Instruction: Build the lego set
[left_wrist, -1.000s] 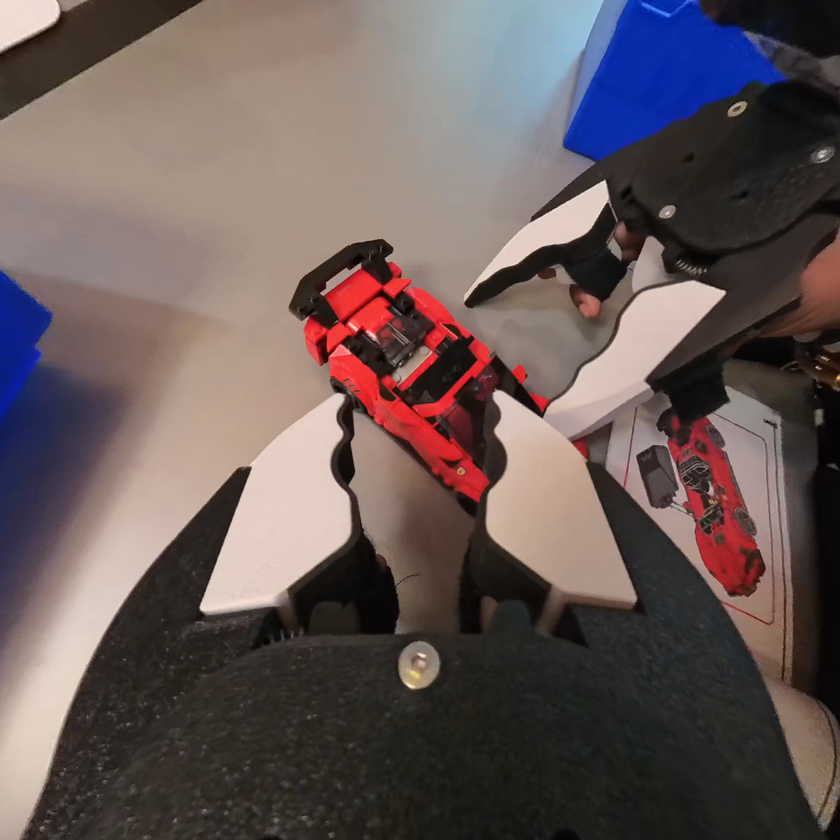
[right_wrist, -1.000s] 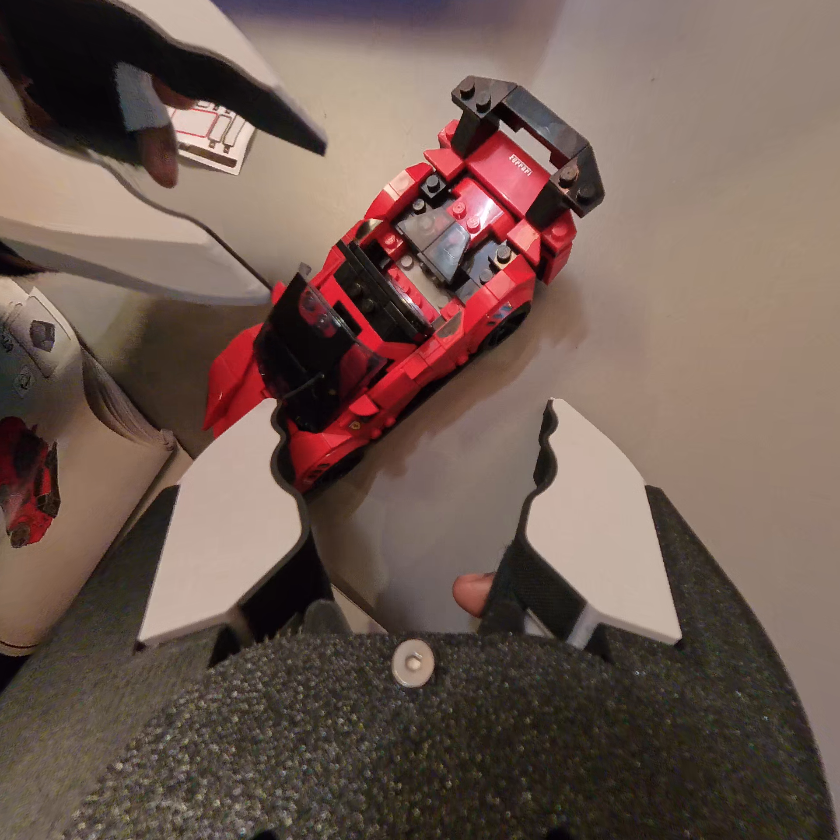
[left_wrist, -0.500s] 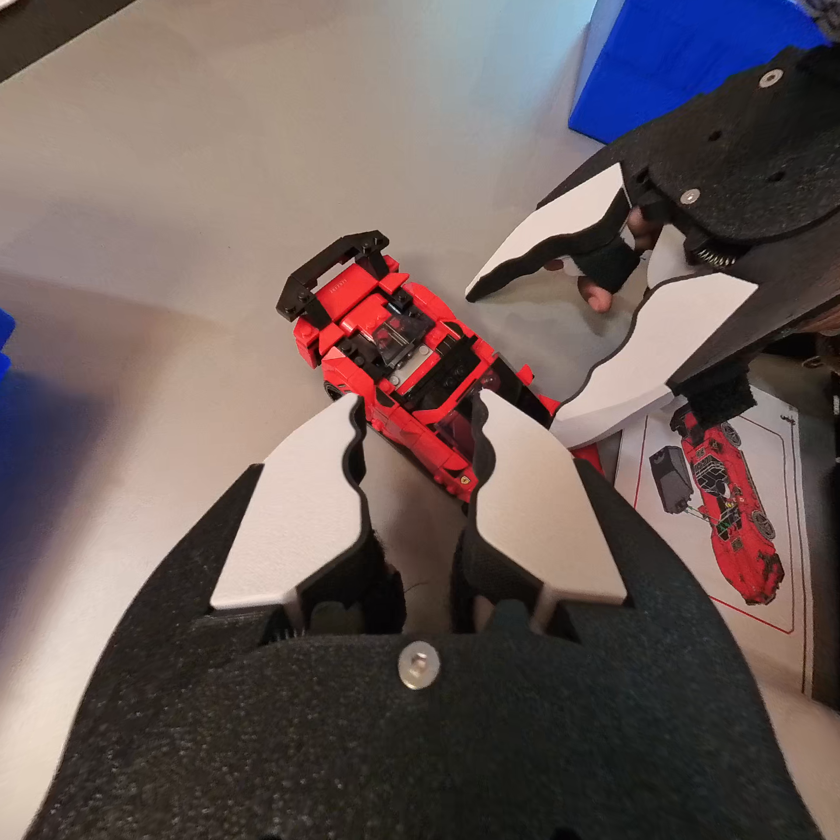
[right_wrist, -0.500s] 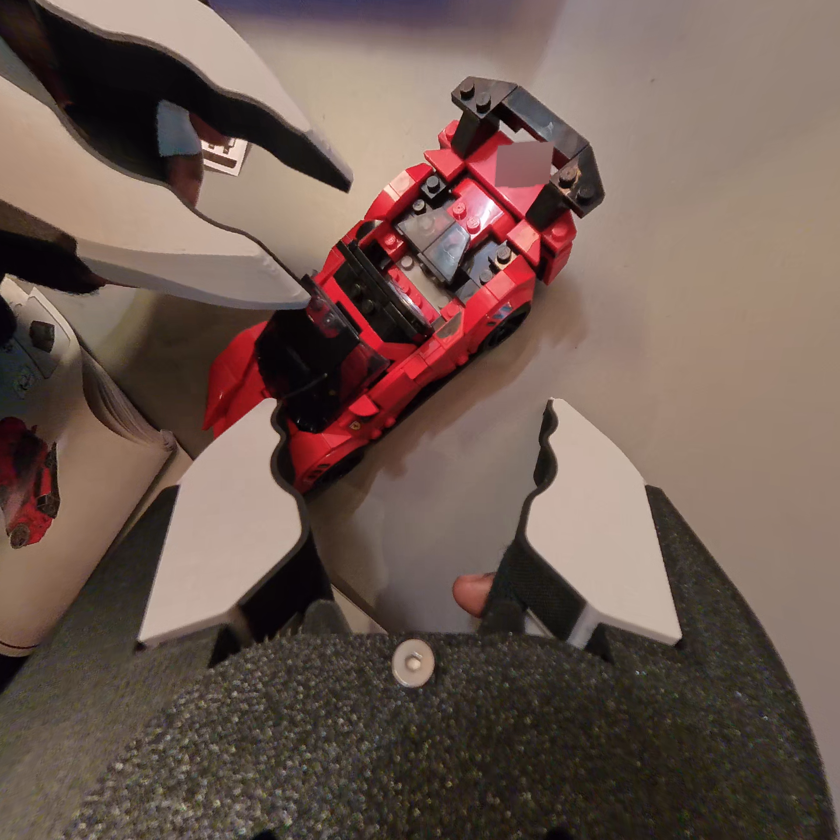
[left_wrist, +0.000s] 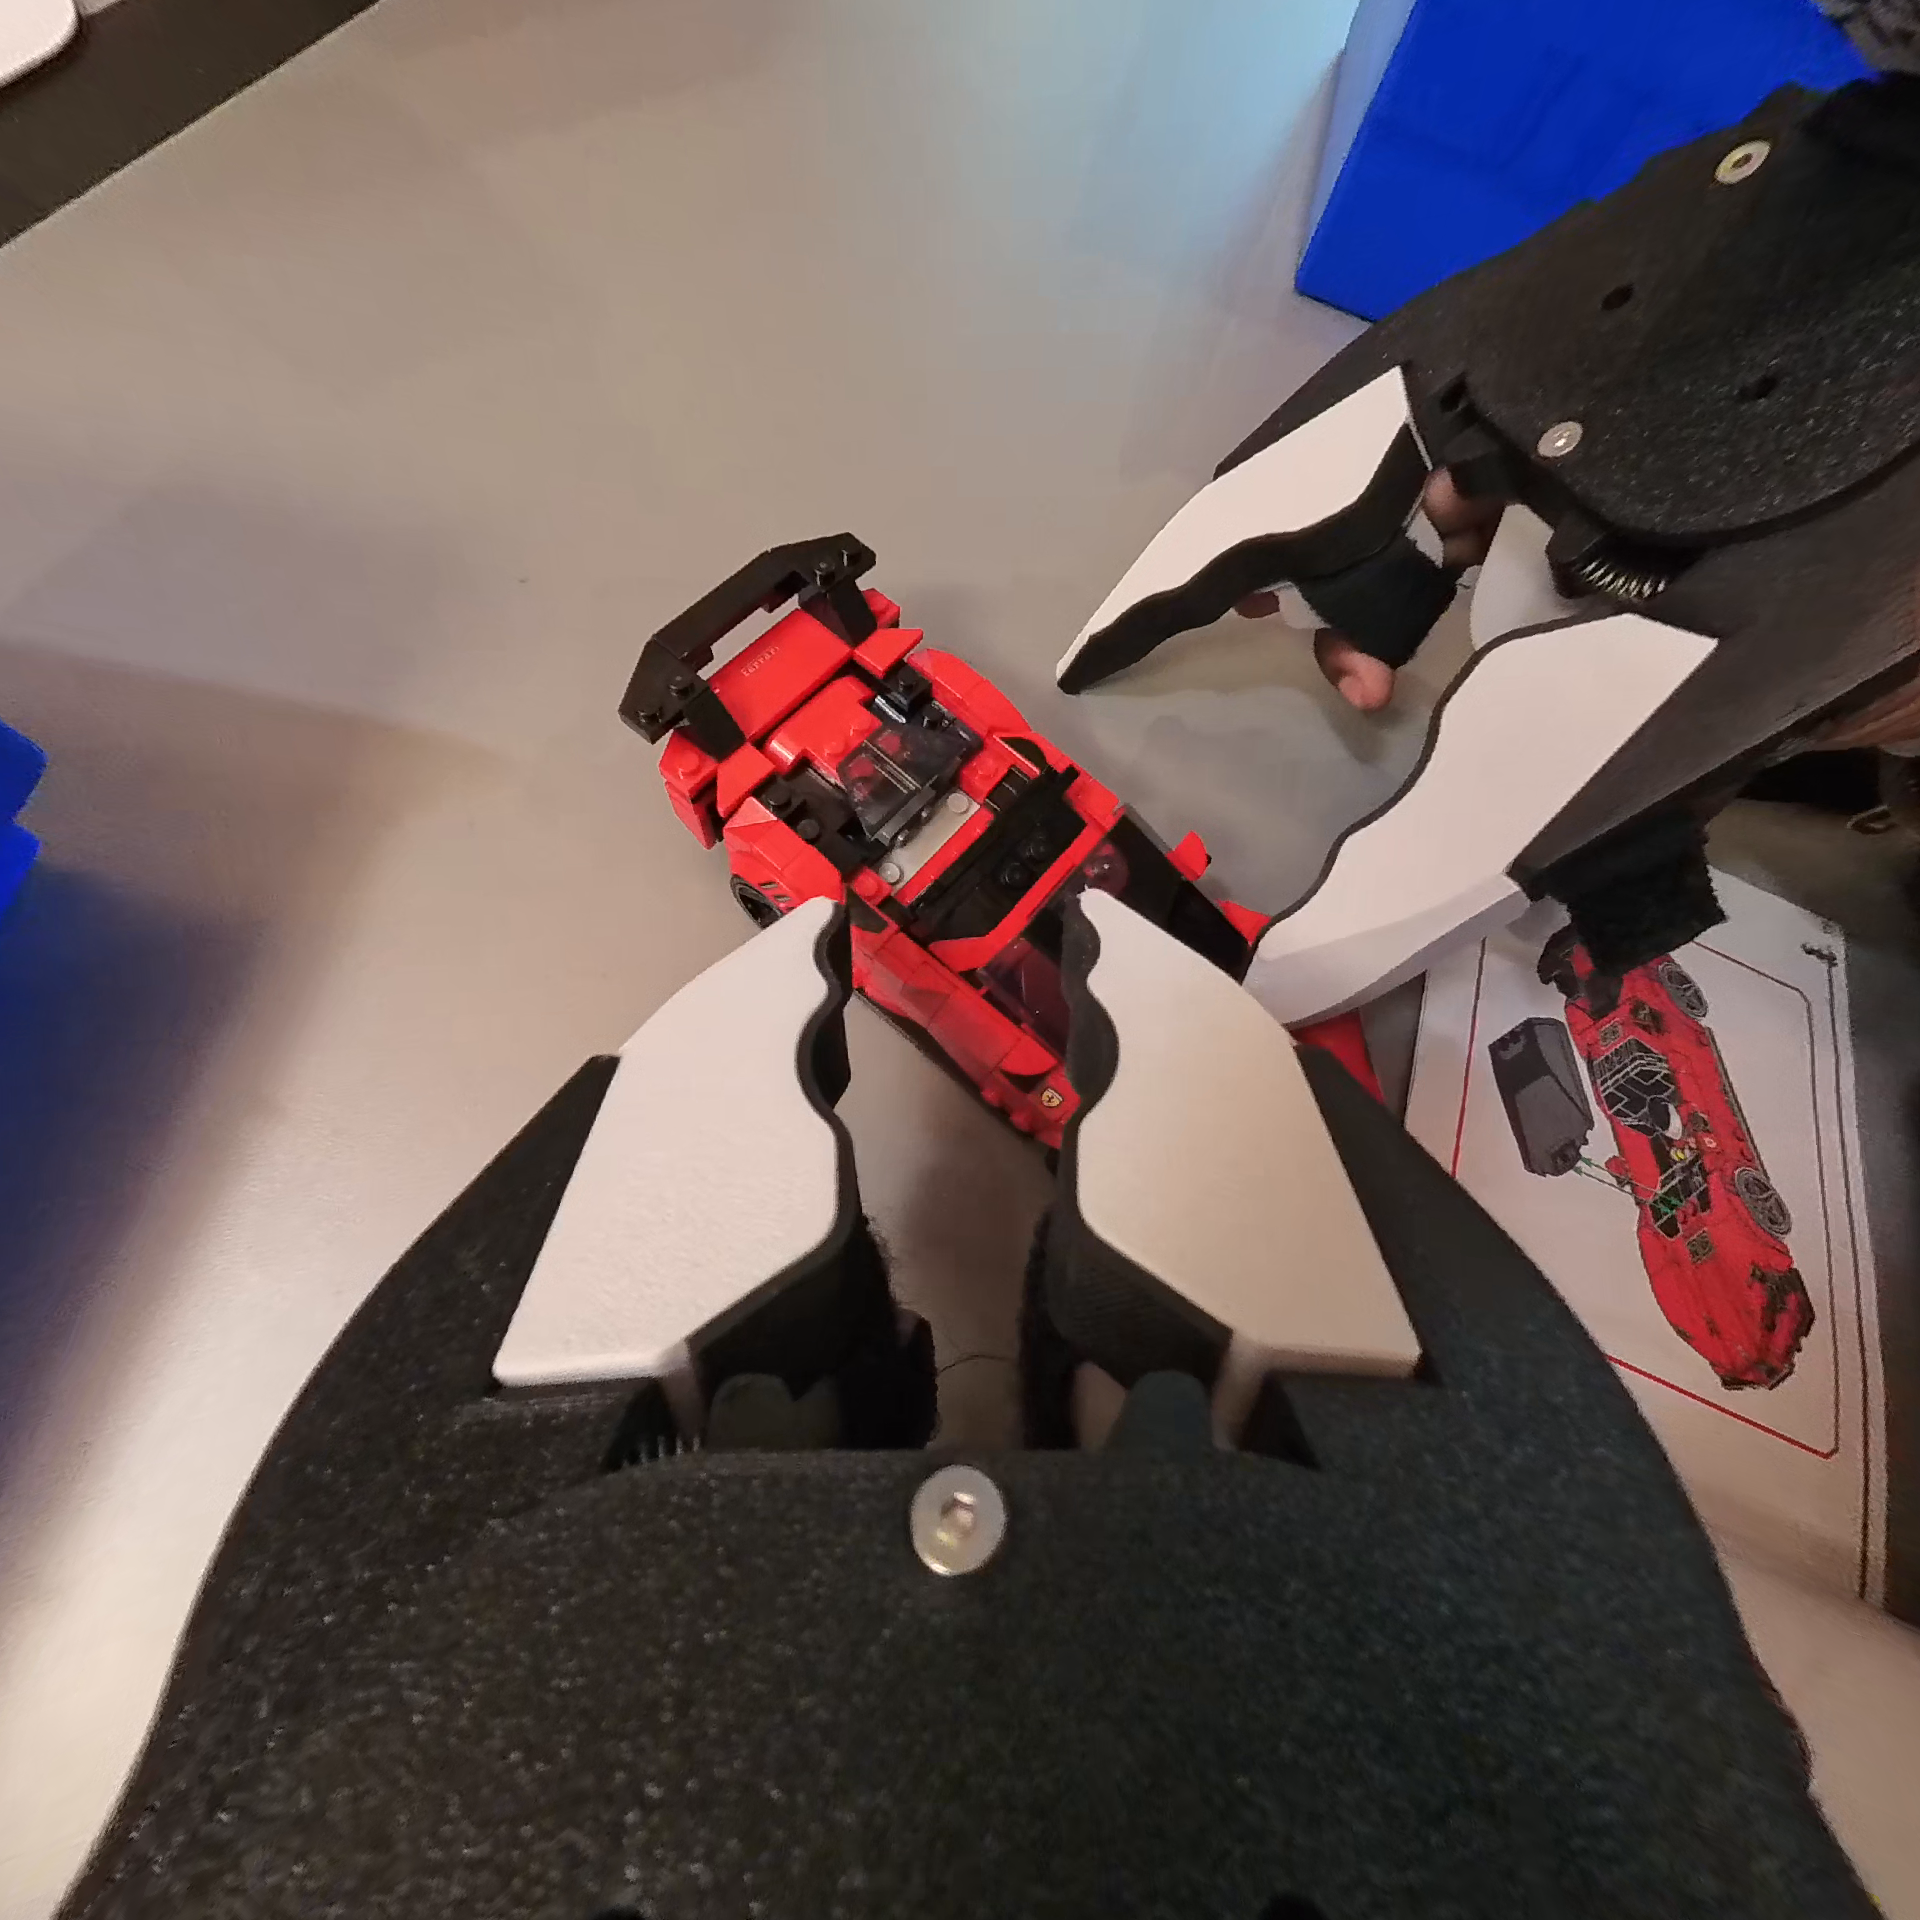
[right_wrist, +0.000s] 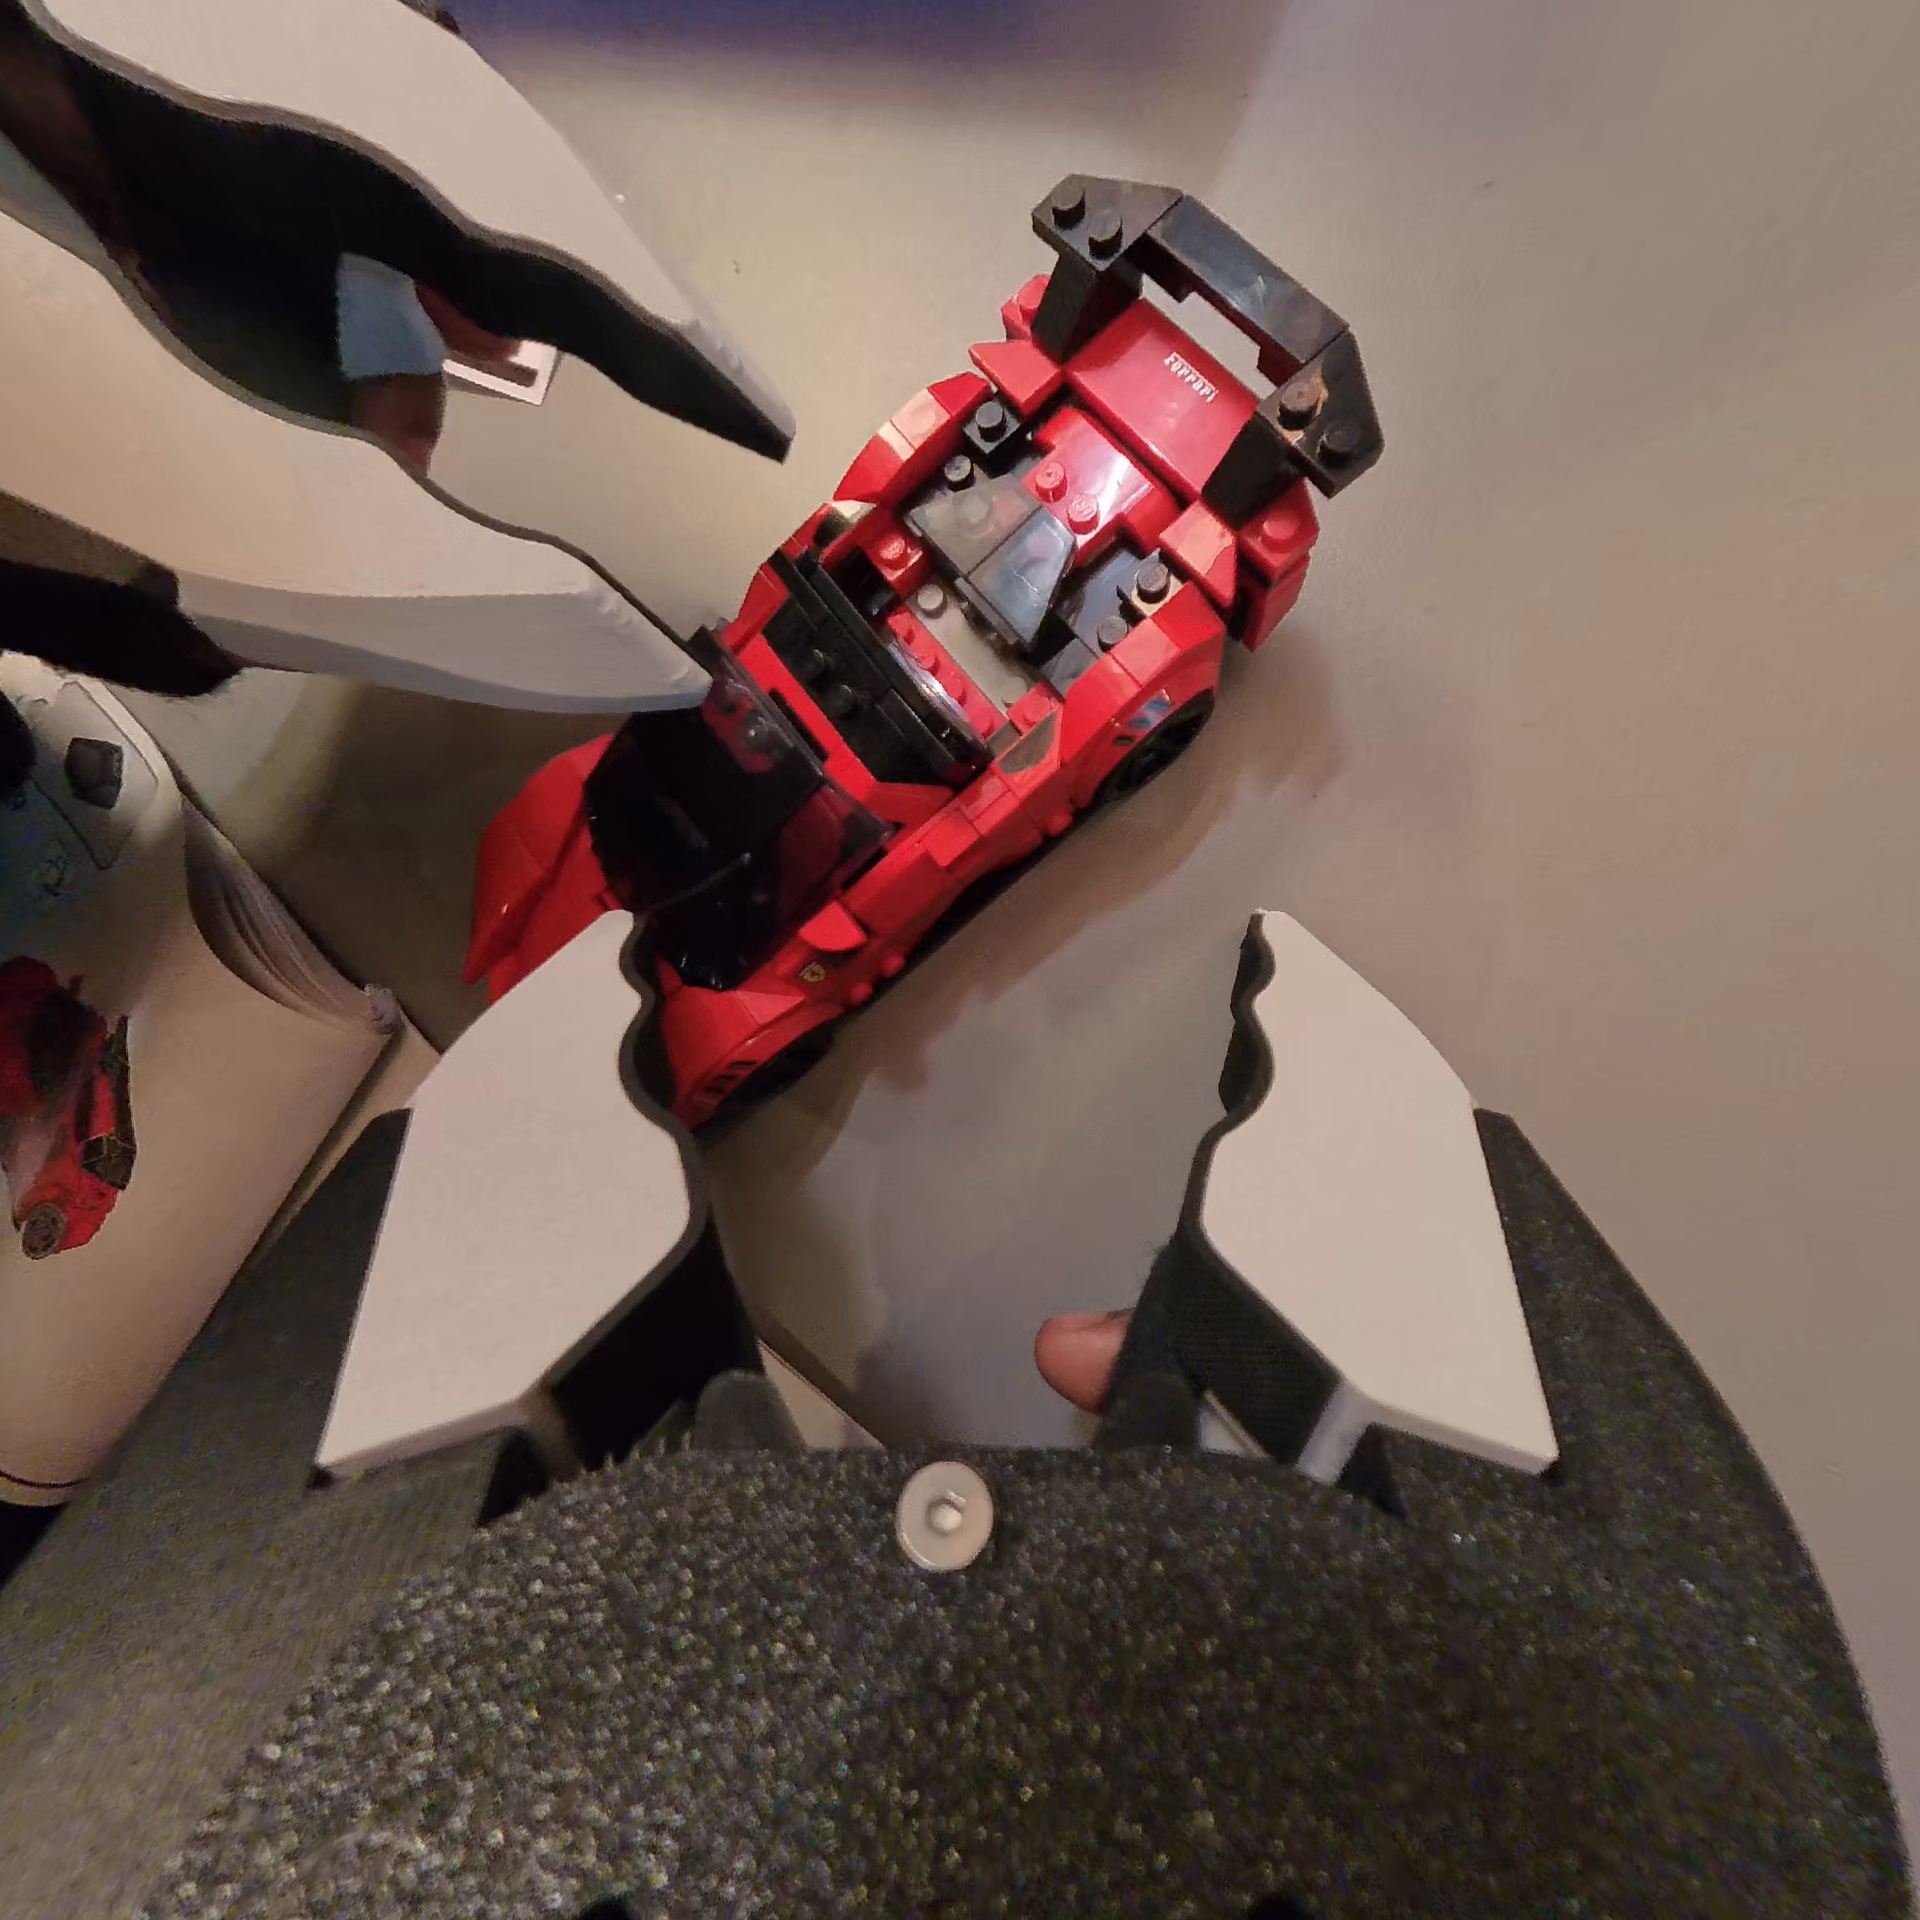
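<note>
A red lego car (left_wrist: 894, 790) with a black rear wing lies on the grey table, seen also in the right wrist view (right_wrist: 1039, 644). Its dark windscreen piece (right_wrist: 707, 821) sits over the cockpit. My left gripper (left_wrist: 956, 914) is open with a narrow gap, over the car's front half. In the right wrist view it (right_wrist: 743, 561) comes in from the upper left, and its lower fingertip (right_wrist: 665, 665) touches the windscreen's top edge. My right gripper (right_wrist: 940, 925) is wide open and empty, its left finger over the car's nose. It also shows in the left wrist view (left_wrist: 1169, 805).
An open instruction booklet (left_wrist: 1662, 1195) lies by the car's nose, also in the right wrist view (right_wrist: 104, 1091). A blue bin (left_wrist: 1507, 135) stands at the far right and another blue thing (left_wrist: 16, 790) at the left edge. A small white sheet (right_wrist: 499, 369) lies behind the left gripper. Measured from the fingertips, the blue thing (left_wrist: 16, 790) is 12 centimetres or so from the left gripper and 20 centimetres from the right.
My left gripper has moved in over the car, its fingertip reaching the windscreen, and its jaws have narrowed. The right gripper and the car have not moved.
</note>
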